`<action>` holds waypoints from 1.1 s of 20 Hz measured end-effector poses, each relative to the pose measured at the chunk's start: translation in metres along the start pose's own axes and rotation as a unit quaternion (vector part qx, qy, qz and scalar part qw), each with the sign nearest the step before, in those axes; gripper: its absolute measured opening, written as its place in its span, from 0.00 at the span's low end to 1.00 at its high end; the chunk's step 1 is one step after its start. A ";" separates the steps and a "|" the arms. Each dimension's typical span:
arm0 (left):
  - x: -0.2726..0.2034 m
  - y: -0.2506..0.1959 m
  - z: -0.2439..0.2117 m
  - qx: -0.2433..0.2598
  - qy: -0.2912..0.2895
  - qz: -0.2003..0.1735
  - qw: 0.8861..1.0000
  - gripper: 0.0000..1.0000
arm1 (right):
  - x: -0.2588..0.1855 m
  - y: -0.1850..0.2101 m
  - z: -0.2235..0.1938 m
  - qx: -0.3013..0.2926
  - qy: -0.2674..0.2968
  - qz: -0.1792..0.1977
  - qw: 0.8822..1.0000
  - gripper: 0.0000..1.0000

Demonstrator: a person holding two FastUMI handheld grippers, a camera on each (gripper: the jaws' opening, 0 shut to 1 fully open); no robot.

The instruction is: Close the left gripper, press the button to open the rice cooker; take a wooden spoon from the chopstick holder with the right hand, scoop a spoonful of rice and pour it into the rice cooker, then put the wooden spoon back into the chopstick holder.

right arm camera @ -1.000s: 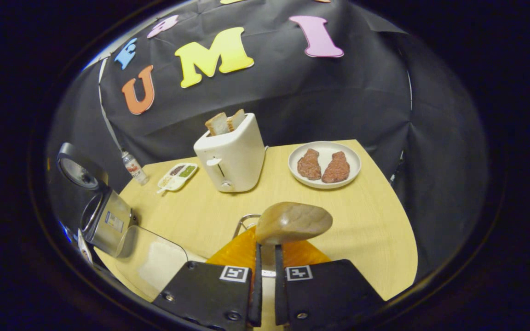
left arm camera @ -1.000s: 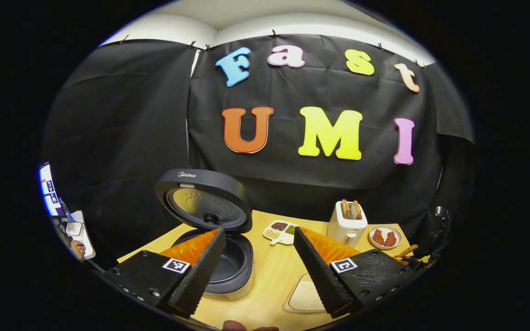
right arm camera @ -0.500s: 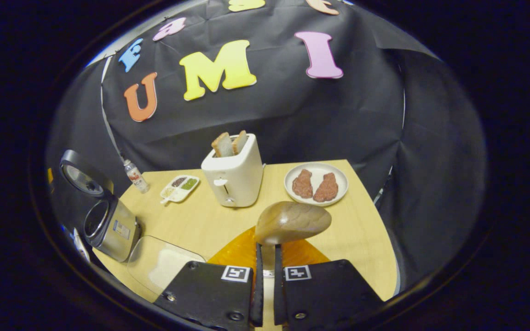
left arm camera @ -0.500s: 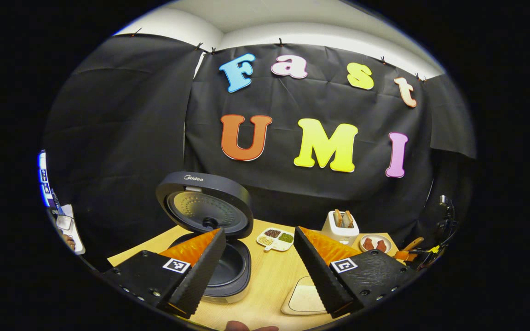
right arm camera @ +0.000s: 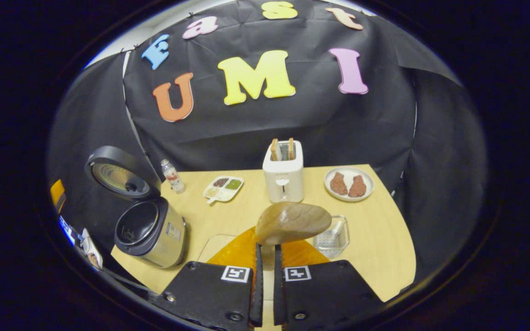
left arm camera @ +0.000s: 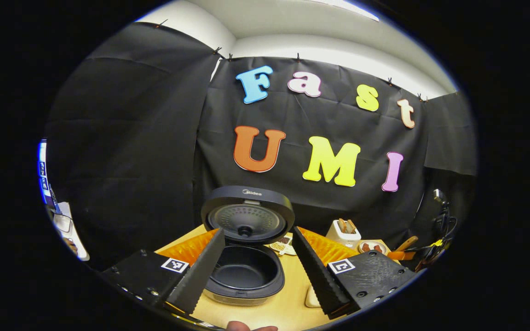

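Since a second ago the right gripper has risen and drawn back from the table: the toaster and the plate look smaller now, the cooker shows in full at the left, and a clear mesh holder has come into sight just beyond the spoon. The left gripper has swung so that the cooker, once off to its left, now sits between its fingers.

The spoon is clamped by its handle between the right gripper's narrow fingers, bowl upright and clear of the table. I judge the spoon already taken from the holder and the scoop next. The cooker stands at the table's left with its lid up and its pot looking empty.

The left gripper hangs wide apart, holding nothing, above the open pot.

Next the spoon must go to the rice. A clear tray lies just left of the right gripper, but whether it holds the rice I cannot tell. The bowl will have to tip down to dig in, then level for the carry to the pot.
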State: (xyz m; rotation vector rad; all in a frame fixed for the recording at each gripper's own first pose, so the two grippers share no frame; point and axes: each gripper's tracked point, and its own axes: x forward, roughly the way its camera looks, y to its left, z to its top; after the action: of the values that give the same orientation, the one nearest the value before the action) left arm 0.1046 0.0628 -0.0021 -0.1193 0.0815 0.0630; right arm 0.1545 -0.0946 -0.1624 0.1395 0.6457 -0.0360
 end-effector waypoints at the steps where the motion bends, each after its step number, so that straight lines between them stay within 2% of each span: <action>1: -0.006 0.009 0.002 -0.001 -0.002 -0.004 1.000 0.95 | 0.007 0.000 -0.010 -0.004 0.013 -0.012 1.000 0.14; 4: -0.021 0.033 0.005 -0.003 -0.004 -0.005 1.000 0.95 | 0.025 -0.002 -0.040 -0.048 0.051 -0.048 0.996 0.14; 6: -0.030 0.038 0.008 -0.005 -0.008 -0.015 1.000 0.95 | 0.032 0.001 -0.051 -0.098 0.062 -0.068 0.991 0.14; 9: -0.034 0.050 0.003 0.002 -0.007 -0.010 1.000 0.95 | 0.041 -0.002 -0.059 -0.206 0.060 -0.109 0.971 0.14; 12: -0.038 0.057 0.003 0.003 -0.004 0.001 1.000 0.95 | 0.051 0.011 -0.066 -0.254 0.058 -0.111 0.959 0.14; 18: -0.036 0.066 0.006 0.000 -0.004 0.031 1.000 0.95 | 0.071 0.058 -0.091 -0.188 0.085 -0.028 0.978 0.14; 22: -0.035 0.065 0.003 0.004 0.000 0.046 0.999 0.95 | 0.074 0.077 -0.095 -0.070 0.107 0.025 0.991 0.14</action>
State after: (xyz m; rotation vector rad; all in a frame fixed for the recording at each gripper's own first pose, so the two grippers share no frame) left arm 0.0661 0.1253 -0.0036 -0.1077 0.0870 0.1544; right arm 0.1632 -0.0042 -0.2731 0.0230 0.8569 0.0728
